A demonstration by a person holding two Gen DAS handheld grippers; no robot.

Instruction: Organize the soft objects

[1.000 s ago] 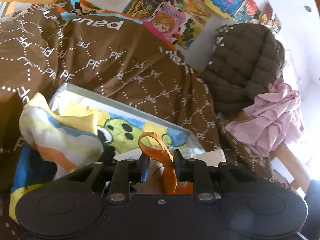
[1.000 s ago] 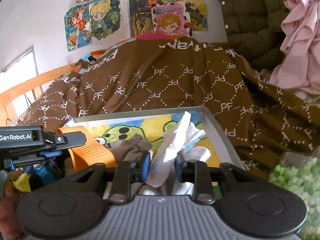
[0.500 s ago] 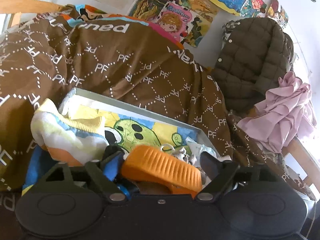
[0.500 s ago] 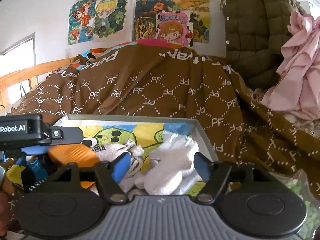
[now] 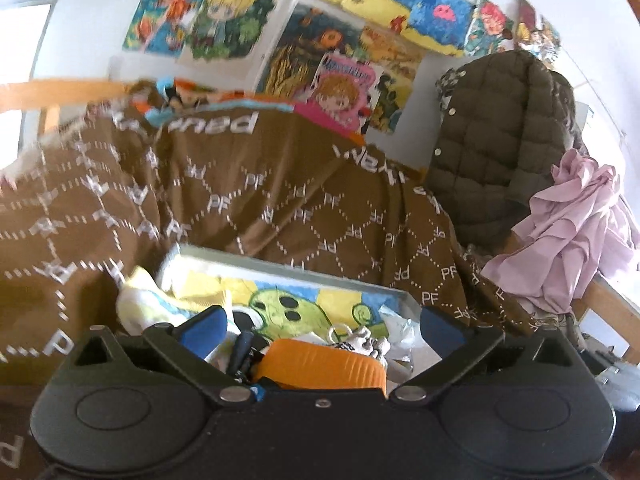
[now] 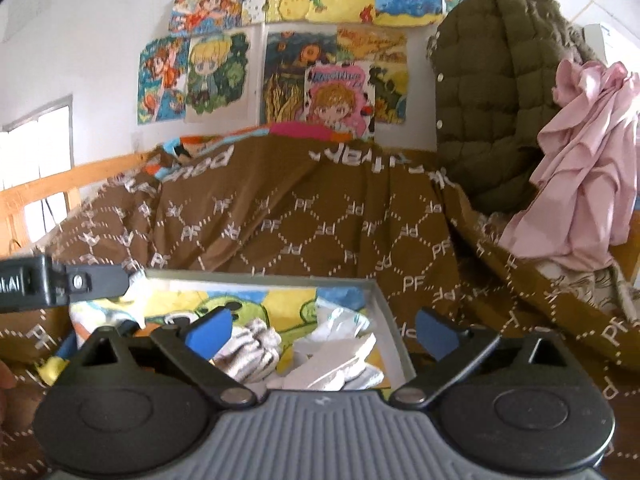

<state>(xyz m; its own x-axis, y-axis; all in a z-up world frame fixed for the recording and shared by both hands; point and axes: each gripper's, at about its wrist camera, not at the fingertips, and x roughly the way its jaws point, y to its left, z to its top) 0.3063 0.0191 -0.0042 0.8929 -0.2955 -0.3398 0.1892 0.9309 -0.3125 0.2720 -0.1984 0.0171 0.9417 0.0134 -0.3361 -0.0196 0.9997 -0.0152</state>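
Observation:
A shallow grey-rimmed box (image 5: 320, 276) with a green cartoon lining lies on the bed; its rim (image 6: 260, 278) also shows in the right wrist view. My left gripper (image 5: 322, 326) hovers above it, jaws opening wide. An orange ribbed item (image 5: 320, 368) lies below between the jaws, untouched by the pads. A yellow, white and blue cloth (image 5: 160, 304) drapes over the box's left end. My right gripper (image 6: 322, 332) hangs over the box's right end, jaws opening, pads free. Beneath it lie a white cloth (image 6: 340, 364) and a striped grey-white sock (image 6: 252, 344). A left gripper finger (image 6: 96, 282) shows at the left.
A brown blanket (image 5: 280, 200) printed "PF" covers the bed behind the box. An olive quilted jacket (image 5: 492, 140) and a pink garment (image 5: 572, 232) hang at the right. Cartoon posters (image 6: 320, 88) cover the wall. A wooden rail (image 6: 60, 184) runs at the left.
Both grippers went from shut to wide open. The left let go of the orange item, the right let go of the white cloth. Both rose and drew back from the box.

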